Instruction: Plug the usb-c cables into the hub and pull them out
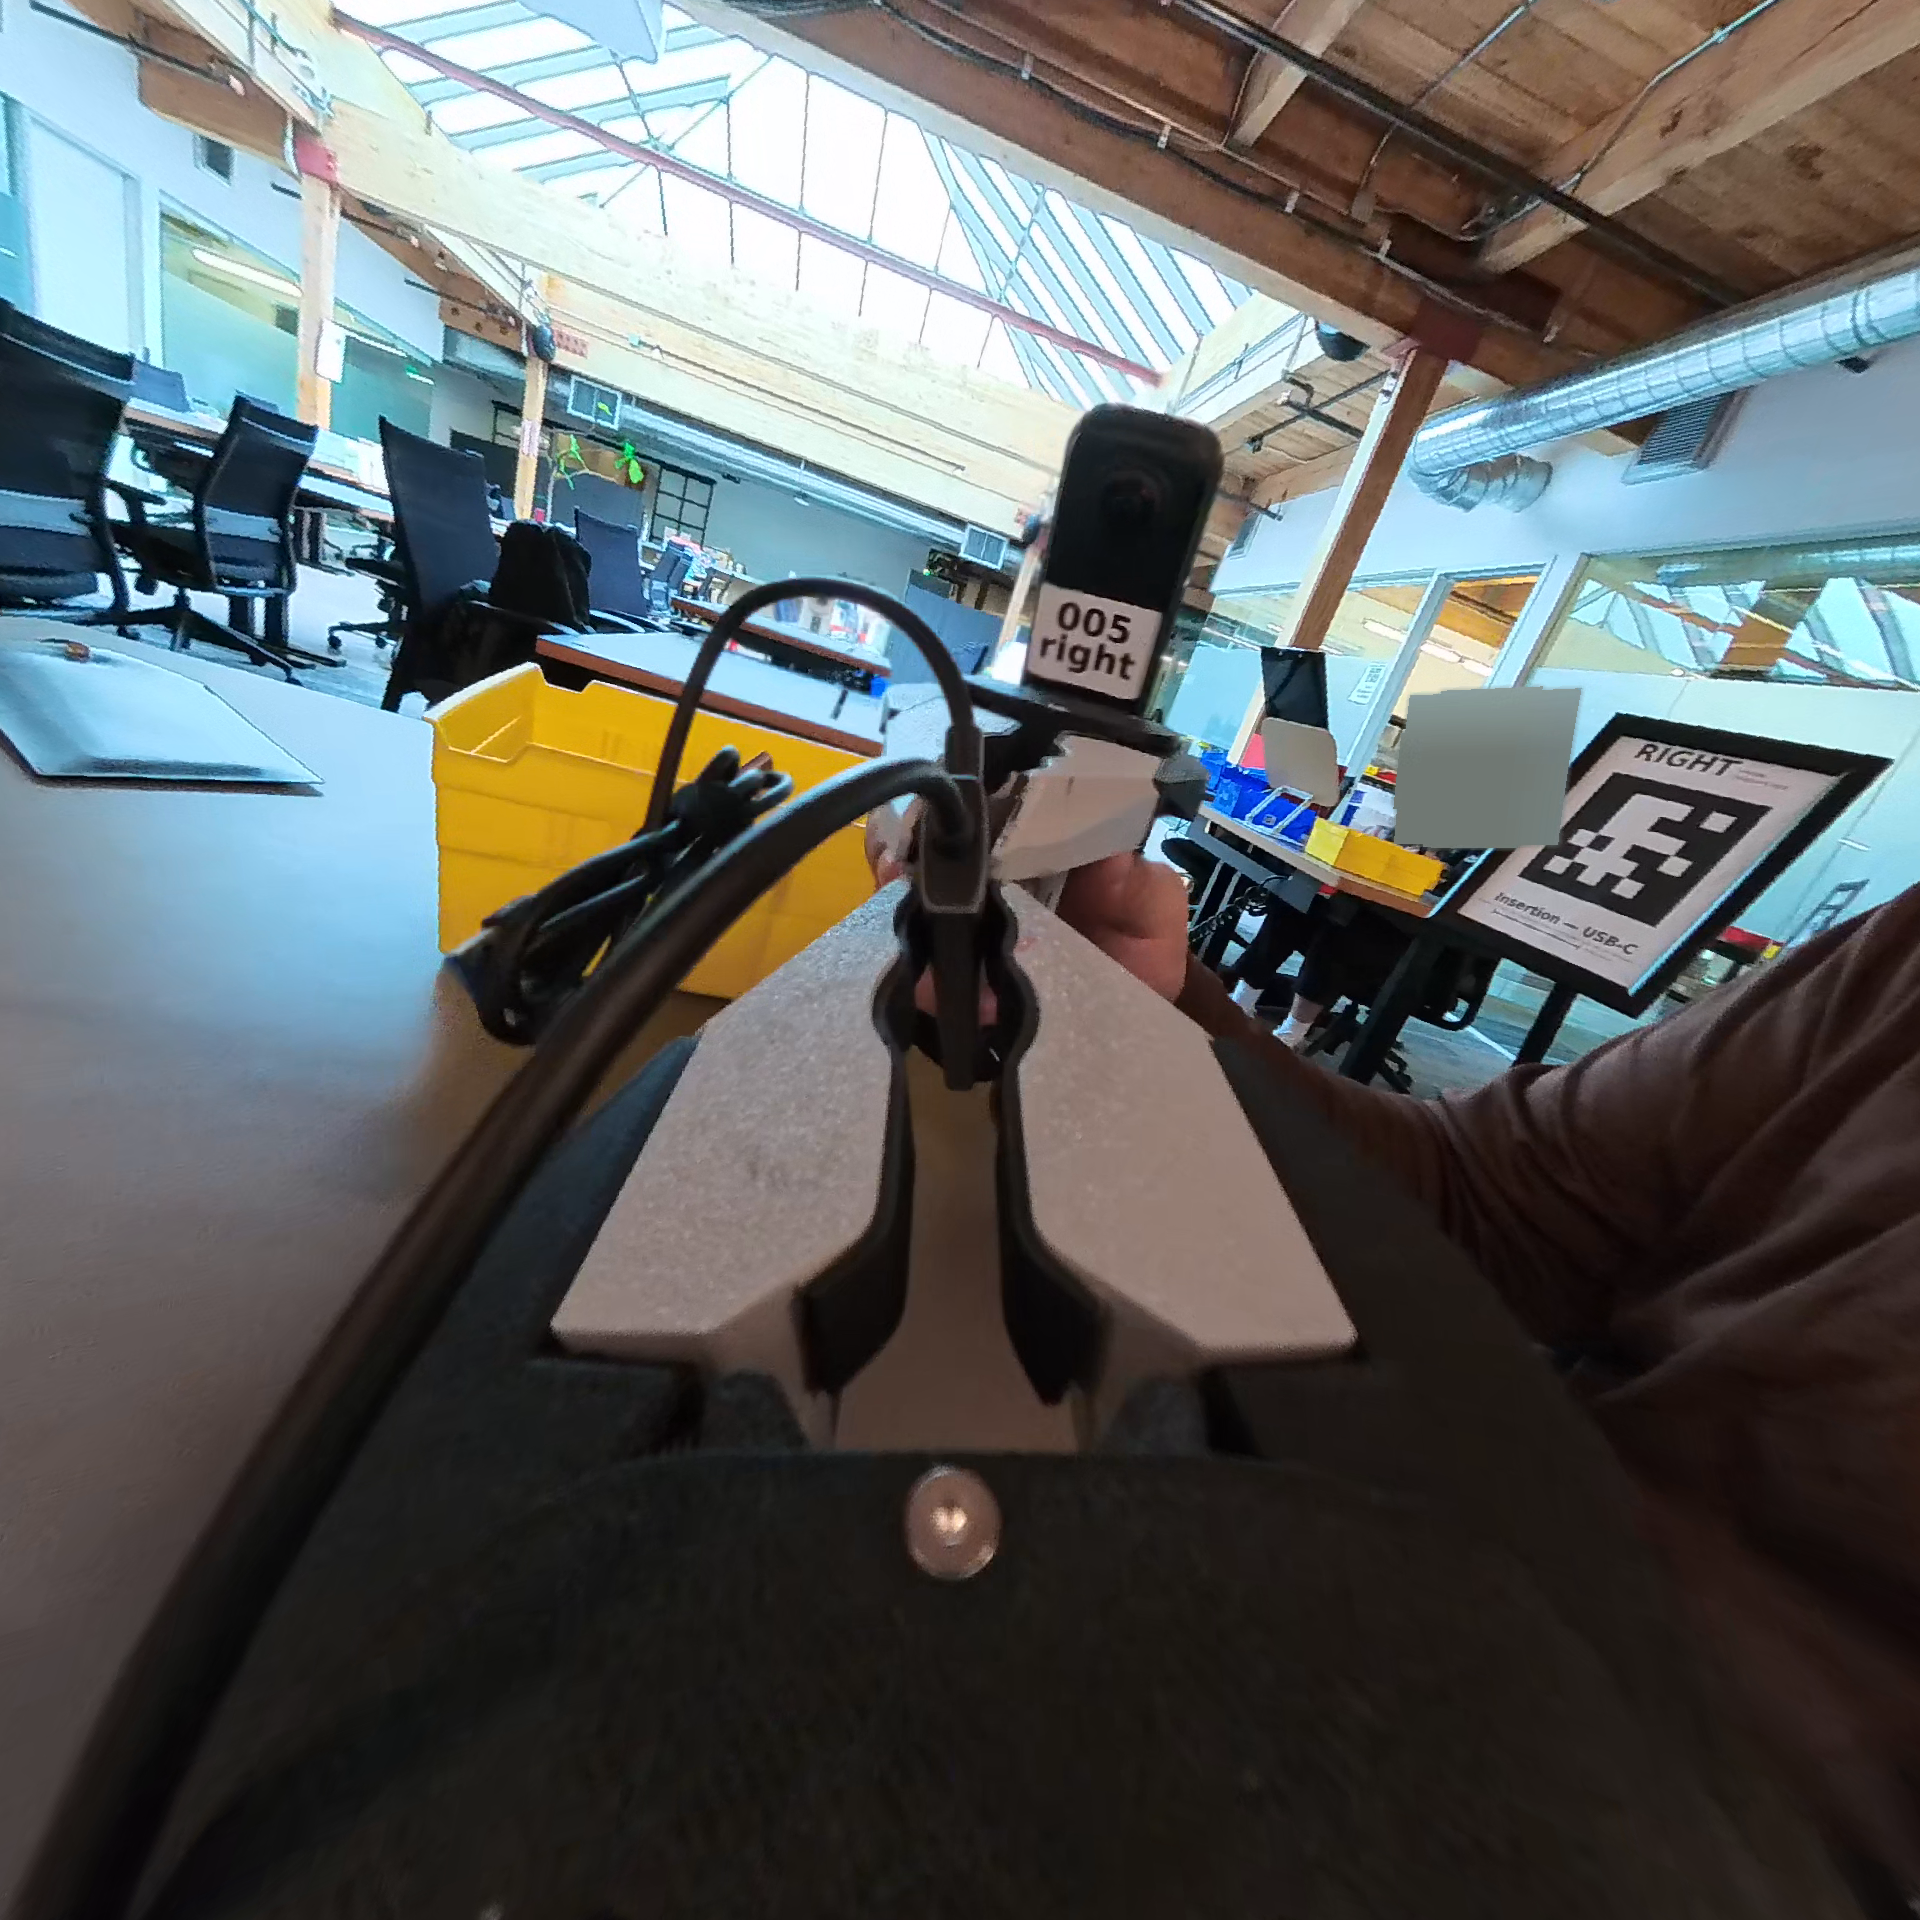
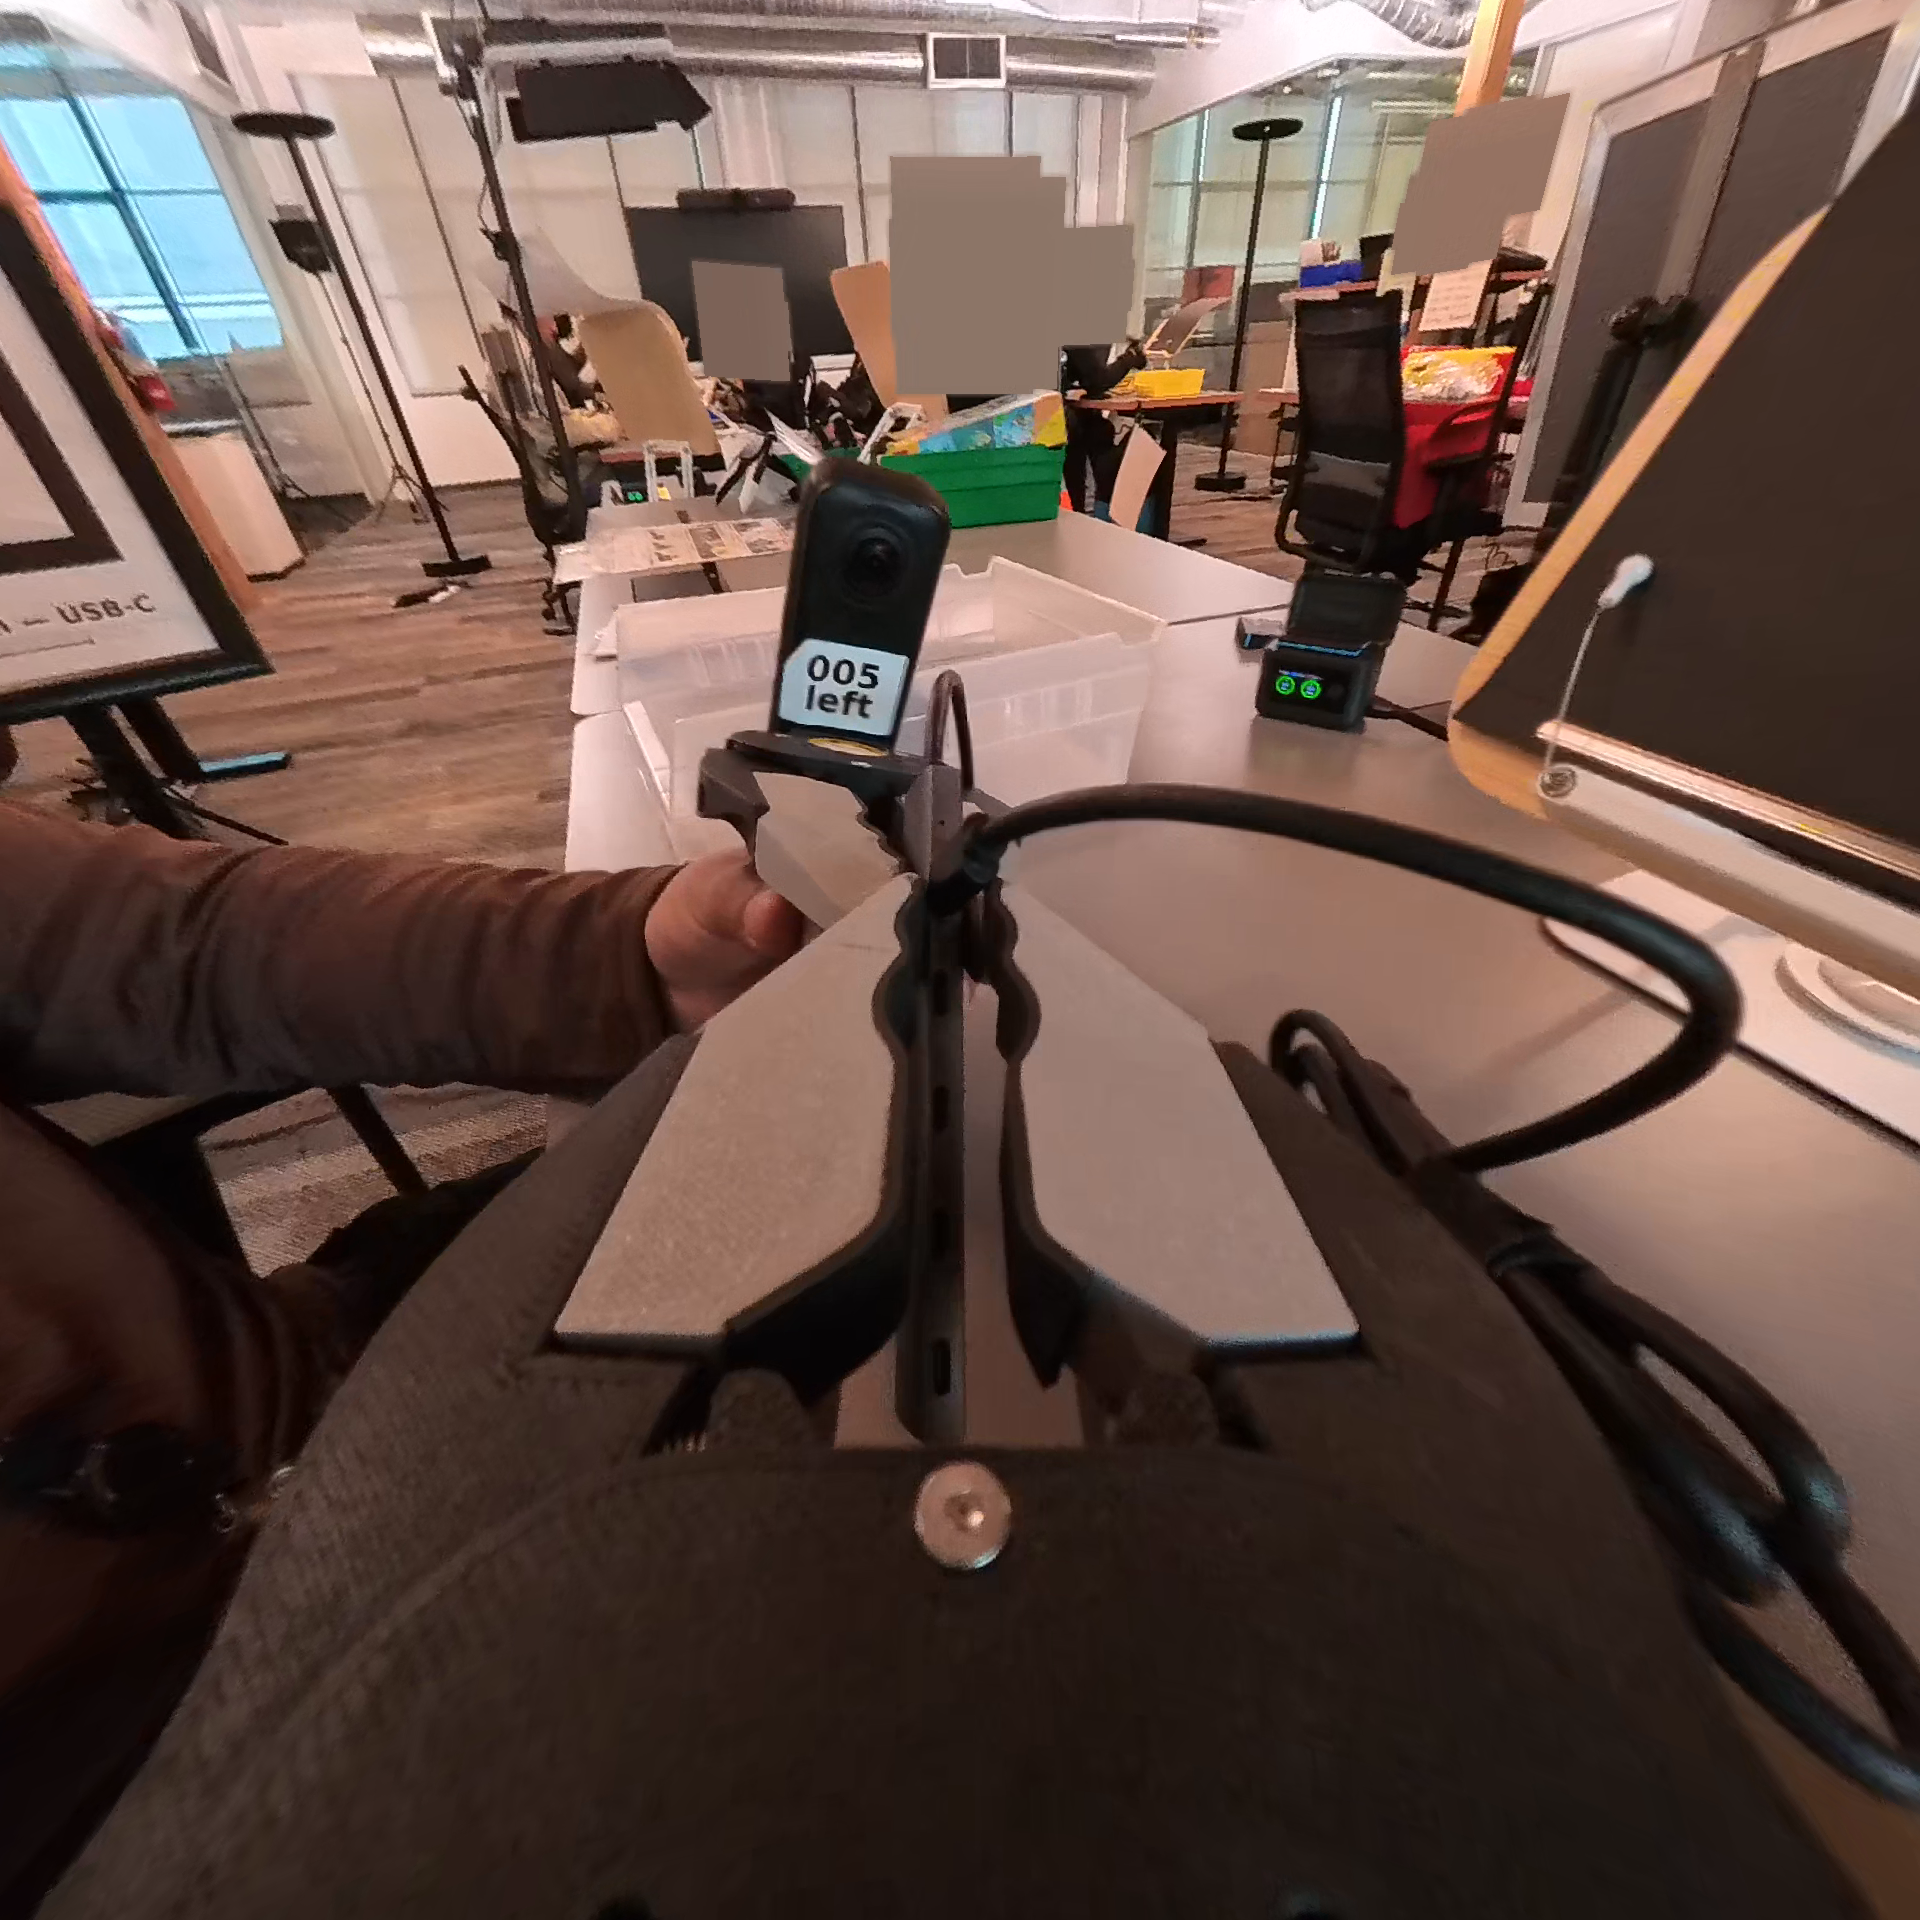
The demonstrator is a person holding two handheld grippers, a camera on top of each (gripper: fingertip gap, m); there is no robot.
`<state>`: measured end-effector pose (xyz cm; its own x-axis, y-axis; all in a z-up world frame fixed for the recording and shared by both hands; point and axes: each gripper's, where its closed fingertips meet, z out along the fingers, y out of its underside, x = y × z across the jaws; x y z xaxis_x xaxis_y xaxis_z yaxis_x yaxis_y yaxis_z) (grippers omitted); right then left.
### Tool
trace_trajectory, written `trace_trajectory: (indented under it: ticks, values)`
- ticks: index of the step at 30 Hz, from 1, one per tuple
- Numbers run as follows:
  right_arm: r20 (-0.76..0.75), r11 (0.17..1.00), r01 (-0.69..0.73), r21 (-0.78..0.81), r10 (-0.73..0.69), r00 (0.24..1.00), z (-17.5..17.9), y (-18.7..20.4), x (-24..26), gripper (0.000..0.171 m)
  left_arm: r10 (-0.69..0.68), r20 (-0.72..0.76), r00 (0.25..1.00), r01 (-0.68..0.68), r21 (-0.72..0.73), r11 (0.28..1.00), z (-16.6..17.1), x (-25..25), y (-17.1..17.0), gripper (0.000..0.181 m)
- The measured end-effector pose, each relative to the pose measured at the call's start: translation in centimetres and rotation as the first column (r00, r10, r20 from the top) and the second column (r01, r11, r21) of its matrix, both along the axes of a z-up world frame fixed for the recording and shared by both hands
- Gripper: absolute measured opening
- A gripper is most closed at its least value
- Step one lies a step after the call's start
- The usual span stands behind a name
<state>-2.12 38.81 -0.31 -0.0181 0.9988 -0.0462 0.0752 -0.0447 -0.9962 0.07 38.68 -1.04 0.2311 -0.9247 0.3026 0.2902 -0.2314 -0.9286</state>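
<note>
My left gripper [image 1: 956,935] is shut on a black USB-C plug [image 1: 958,997]. Its cable [image 1: 727,644] loops up and left to a coiled bundle [image 1: 582,925] on the table. My right gripper [image 2: 951,935] is shut on a slim grey hub [image 2: 940,1195], held edge-up with its ports showing. The grippers meet tip to tip above the table edge. The left gripper [image 2: 904,821] shows at the hub's far end, and the right gripper [image 1: 1049,810] shows just beyond the plug. A thick black cable [image 2: 1455,842] arcs right from that junction. I cannot tell whether the plug is seated.
A yellow bin [image 1: 540,790] stands on the grey table [image 1: 208,987] behind the cable bundle. A clear plastic bin [image 2: 1039,665], a small black device with green lights [image 2: 1320,675] and a leaning dark board [image 2: 1714,623] are nearby. A framed marker sign [image 1: 1642,852] stands on an easel.
</note>
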Motion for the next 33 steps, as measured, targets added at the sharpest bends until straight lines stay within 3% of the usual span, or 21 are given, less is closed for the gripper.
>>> trace_trajectory:
  ticks: [4,8,18,19,21,22,23,25,27,33]
  values:
    - [-0.028,0.997,-0.045,-0.056,0.044,0.999,0.5,-0.5,-0.1,0.005,-0.026,0.025,0.999,0.025,0.009,1.0,0.5,-0.1,-0.4,0.008]
    - [-0.076,0.993,-0.043,-0.109,0.034,0.996,0.6,-0.4,-0.5,0.004,0.043,-0.02,0.999,-0.041,0.075,0.996,0.5,-0.5,-0.2,0.008]
    - [-0.331,0.968,-0.001,-0.25,-0.084,0.94,2.6,1.2,-3.0,0.003,0.108,0.18,0.978,-0.108,-0.013,0.994,2.4,-3.5,1.1,0.008]
    - [-0.379,0.962,0.026,-0.271,-0.132,0.916,3.3,1.9,-2.7,0.003,0.117,0.194,0.974,-0.117,-0.015,0.993,2.6,-3.9,1.2,0.008]
    - [-0.558,0.925,0.041,-0.377,-0.262,0.787,6.5,5.2,1.0,0.003,0.11,0.181,0.977,-0.112,-0.001,0.994,2.5,-4.2,0.6,0.008]
    - [-0.617,0.921,0.005,-0.391,-0.266,0.741,8.0,6.3,2.8,0.003,0.123,0.163,0.979,-0.127,0.015,0.992,2.4,-4.1,0.5,0.008]
    - [-0.629,0.933,-0.029,-0.358,-0.218,0.746,8.9,6.5,3.3,0.002,0.123,0.156,0.98,-0.126,0.014,0.992,2.3,-3.9,0.6,0.008]
    - [-0.524,0.945,-0.088,-0.316,-0.097,0.846,8.9,5.2,1.6,0.003,0.088,0.142,0.986,-0.093,0.028,0.995,2.4,-3.0,0.3,0.008]
    - [-0.384,0.963,-0.051,-0.263,-0.056,0.922,7.9,3.6,0.5,0.003,0.065,0.087,0.994,-0.072,0.084,0.994,2.3,-1.8,-0.4,0.007]
    - [-0.095,0.986,0.027,-0.166,-0.044,0.995,7.3,1.2,5.2,0.006,0.014,0.022,1.0,-0.017,0.117,0.993,1.7,-0.3,-1.4,0.007]
